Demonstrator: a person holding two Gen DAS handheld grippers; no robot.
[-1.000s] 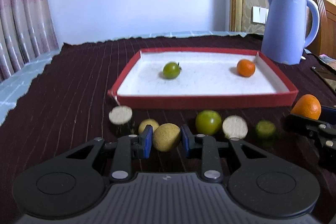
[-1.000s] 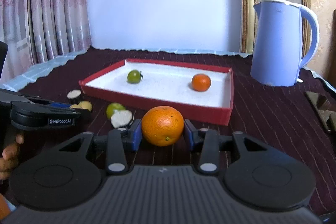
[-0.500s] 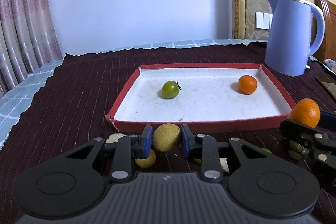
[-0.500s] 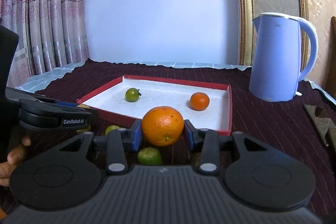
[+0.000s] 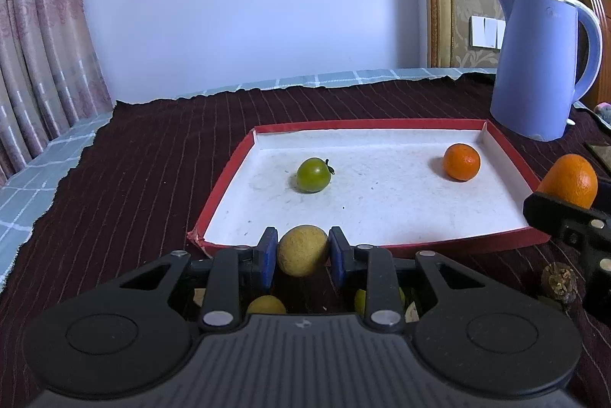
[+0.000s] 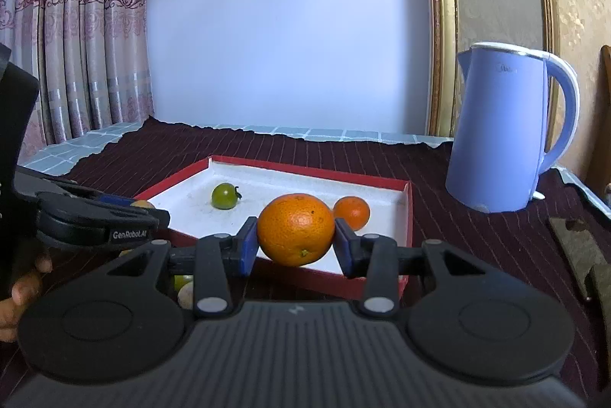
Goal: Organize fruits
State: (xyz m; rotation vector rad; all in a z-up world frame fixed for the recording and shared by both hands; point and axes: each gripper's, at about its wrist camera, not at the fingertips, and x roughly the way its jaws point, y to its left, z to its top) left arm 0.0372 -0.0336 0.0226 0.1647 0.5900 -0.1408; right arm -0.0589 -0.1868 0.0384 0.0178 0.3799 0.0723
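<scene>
Left wrist view: the left gripper [image 5: 301,257] has its blue pads closed on a small round tan-yellow fruit [image 5: 302,250], held above the near rim of the shallow red-walled tray with a white floor [image 5: 225,190]. Inside the tray lie a green tomato-like fruit with a dark stem [image 5: 313,175] and, toward the far right corner, a small orange mandarin [image 5: 461,162], well apart. The tray rests on a dark maroon striped cloth [image 5: 152,159] laid over a pale blue checked tablecloth [image 5: 34,178]. Beneath the gripper a few small yellow fruits [image 5: 265,305] remain on the cloth. Right wrist view: the right gripper [image 6: 296,245] clamps a large orange [image 6: 296,229] between its pads, in front of the tray's near wall. A lavender-blue electric kettle [image 6: 504,133] stands on the cloth right of the tray. Behind the table are a plain white wall [image 6: 286,26], pink patterned curtains [image 6: 76,26] at left and a gilt frame [image 6: 443,26] at right.
</scene>
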